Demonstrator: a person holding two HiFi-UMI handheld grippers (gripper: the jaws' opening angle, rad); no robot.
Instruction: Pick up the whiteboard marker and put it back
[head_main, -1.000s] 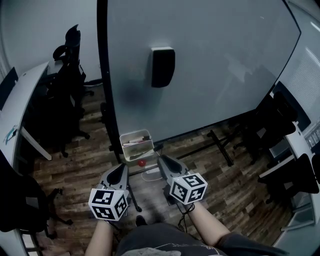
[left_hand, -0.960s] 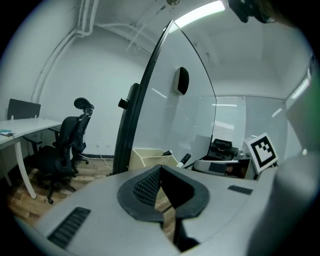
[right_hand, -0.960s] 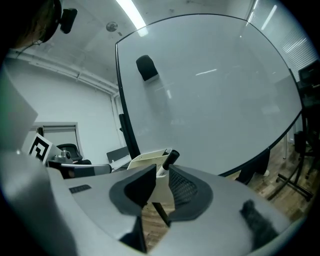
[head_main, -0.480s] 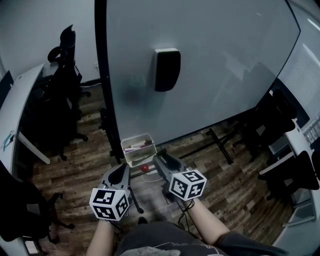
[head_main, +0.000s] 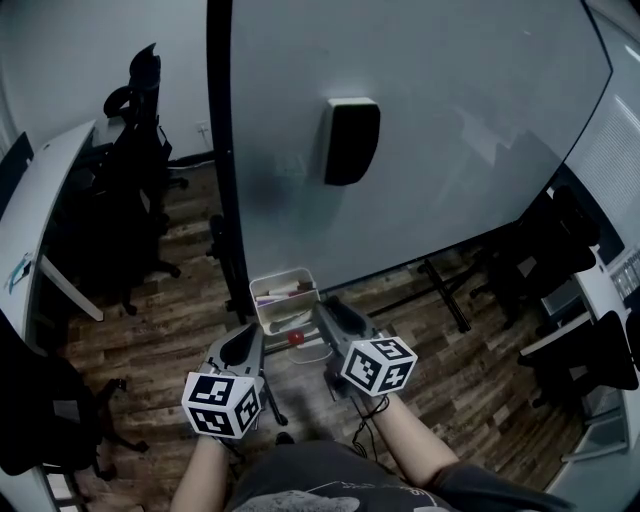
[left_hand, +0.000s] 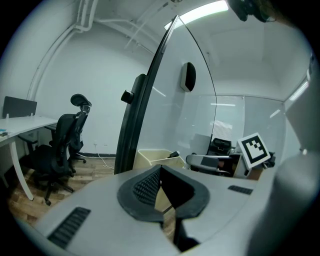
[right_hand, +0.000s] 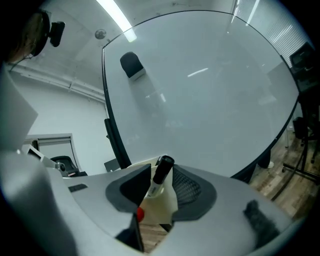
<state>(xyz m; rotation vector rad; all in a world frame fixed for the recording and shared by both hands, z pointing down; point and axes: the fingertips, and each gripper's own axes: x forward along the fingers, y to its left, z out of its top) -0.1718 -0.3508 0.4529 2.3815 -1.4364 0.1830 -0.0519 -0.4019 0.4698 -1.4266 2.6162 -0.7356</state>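
Slantwise, marker (right_hand: 161, 175) in tray (right_hand: 162, 206), whiteboard (head_main: 450, 120) edge behind.

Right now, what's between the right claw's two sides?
The black-capped white whiteboard marker, shown in the right gripper view; the right claw just opened wide, then narrowed slightly.

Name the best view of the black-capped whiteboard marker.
Right gripper view: black-capped white marker stands inside the just-opened right claw, cap and barrel clear. Head view: lost by the cream plastic tray. Left gripper view: maybe a dark tip.
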